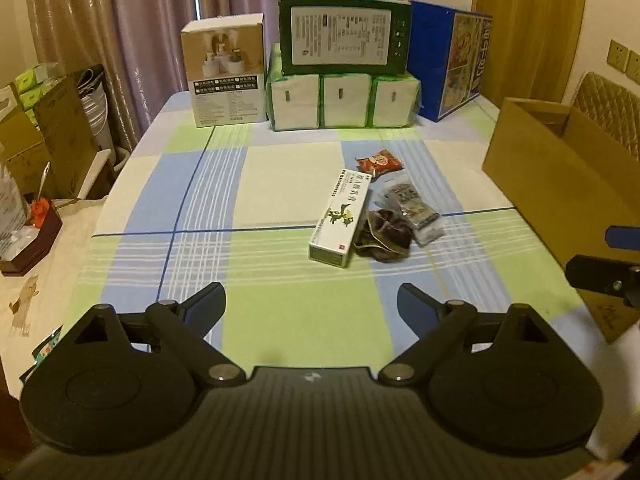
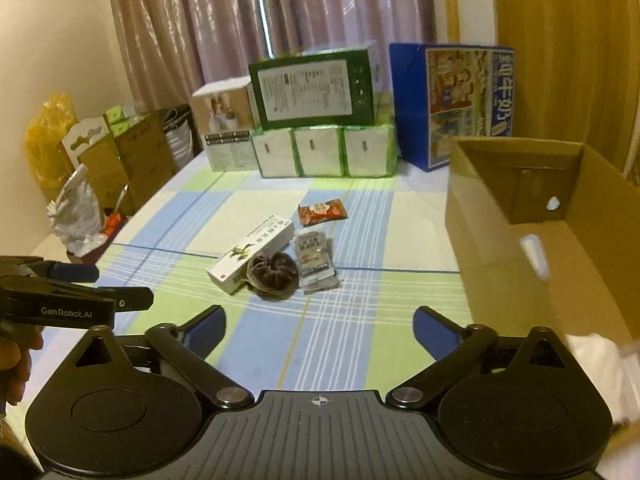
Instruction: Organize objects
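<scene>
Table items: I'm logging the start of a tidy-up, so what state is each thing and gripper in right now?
Left gripper: jaws open, empty.
Right gripper: jaws open, empty.
Cardboard box: open on top, upright at the table's right.
White medicine box: closed, lying flat.
Brown scrunchie: bunched, touching the medicine box.
Clear packet: lying flat.
Red snack packet: sealed, lying flat.

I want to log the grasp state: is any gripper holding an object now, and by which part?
Nothing is held: the left gripper and the right gripper are both open and empty.
</scene>
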